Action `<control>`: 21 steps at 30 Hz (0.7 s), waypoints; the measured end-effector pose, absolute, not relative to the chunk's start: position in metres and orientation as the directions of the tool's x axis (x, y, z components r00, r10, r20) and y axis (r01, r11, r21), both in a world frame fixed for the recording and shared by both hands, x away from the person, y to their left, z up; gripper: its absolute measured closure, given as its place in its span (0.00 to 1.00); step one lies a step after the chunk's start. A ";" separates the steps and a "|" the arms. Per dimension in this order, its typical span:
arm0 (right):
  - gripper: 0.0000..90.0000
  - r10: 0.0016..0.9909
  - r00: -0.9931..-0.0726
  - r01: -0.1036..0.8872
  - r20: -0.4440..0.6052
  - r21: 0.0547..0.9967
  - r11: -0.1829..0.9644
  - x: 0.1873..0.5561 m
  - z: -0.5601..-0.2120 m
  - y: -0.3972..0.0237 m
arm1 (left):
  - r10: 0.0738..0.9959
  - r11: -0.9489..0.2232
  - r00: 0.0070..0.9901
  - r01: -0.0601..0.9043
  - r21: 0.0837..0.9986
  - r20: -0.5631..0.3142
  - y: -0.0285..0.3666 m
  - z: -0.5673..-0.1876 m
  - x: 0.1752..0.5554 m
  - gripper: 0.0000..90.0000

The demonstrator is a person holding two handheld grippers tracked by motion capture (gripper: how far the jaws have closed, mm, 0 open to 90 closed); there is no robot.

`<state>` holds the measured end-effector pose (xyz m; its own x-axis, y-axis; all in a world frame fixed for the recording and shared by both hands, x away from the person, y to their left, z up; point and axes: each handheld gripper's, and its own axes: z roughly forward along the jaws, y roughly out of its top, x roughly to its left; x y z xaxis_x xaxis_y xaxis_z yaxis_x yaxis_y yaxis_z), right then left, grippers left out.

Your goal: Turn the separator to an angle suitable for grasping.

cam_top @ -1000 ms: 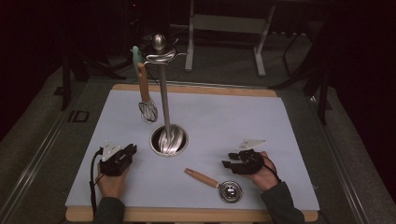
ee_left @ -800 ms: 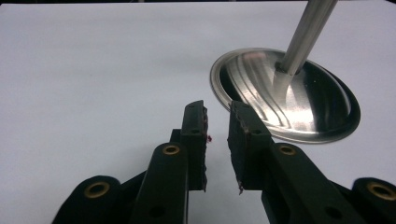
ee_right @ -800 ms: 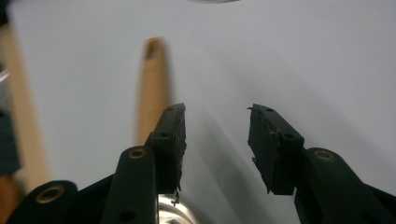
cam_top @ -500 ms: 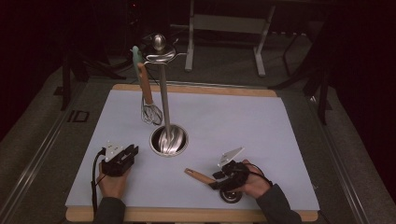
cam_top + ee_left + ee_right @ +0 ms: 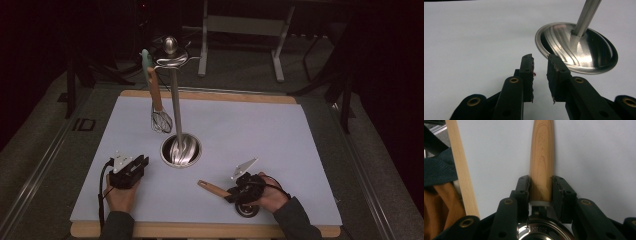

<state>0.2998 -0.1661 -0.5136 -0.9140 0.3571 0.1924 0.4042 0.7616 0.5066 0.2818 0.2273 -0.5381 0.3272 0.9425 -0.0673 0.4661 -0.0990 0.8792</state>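
A steel utensil with a wooden handle [image 5: 212, 188] lies on the pale mat [image 5: 260, 130] at the front right, its round head [image 5: 247, 209] nearest the person. My right gripper [image 5: 231, 192] has just been closing and is now shut on that handle [image 5: 541, 152], both pads pressing its sides just beyond the steel head [image 5: 541, 231]. My left gripper [image 5: 140, 162] rests at the front left; its jaws have opened a little and stand open with nothing between them [image 5: 540, 62], pointing toward the stand's round steel base [image 5: 579, 50].
The utensil stand [image 5: 176, 105] rises from its base [image 5: 181, 150] at mid-mat. A wooden-handled whisk [image 5: 160, 120] hangs from its top hook on the left. The mat's wooden front edge [image 5: 461, 170] and a sleeve [image 5: 439, 175] lie close behind the right gripper.
The right hand has moved left and down onto the utensil, and its jaws have shut on the wooden handle. The left hand has stayed where it was.
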 end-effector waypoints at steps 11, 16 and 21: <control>0.76 0.547 -0.826 0.528 0.138 0.528 0.665 0.325 -0.513 -0.194 | 0.944 -0.103 0.325 0.471 0.876 -0.063 0.226 -0.538 0.282 0.83; 0.73 0.561 -0.809 0.562 0.174 0.511 0.651 0.334 -0.512 -0.205 | 0.945 -0.108 0.322 0.474 0.874 -0.058 0.226 -0.538 0.282 0.82; 0.70 0.527 -0.817 0.573 0.235 0.436 0.694 0.337 -0.509 -0.201 | 0.945 -0.111 0.322 0.474 0.874 -0.054 0.225 -0.539 0.283 0.82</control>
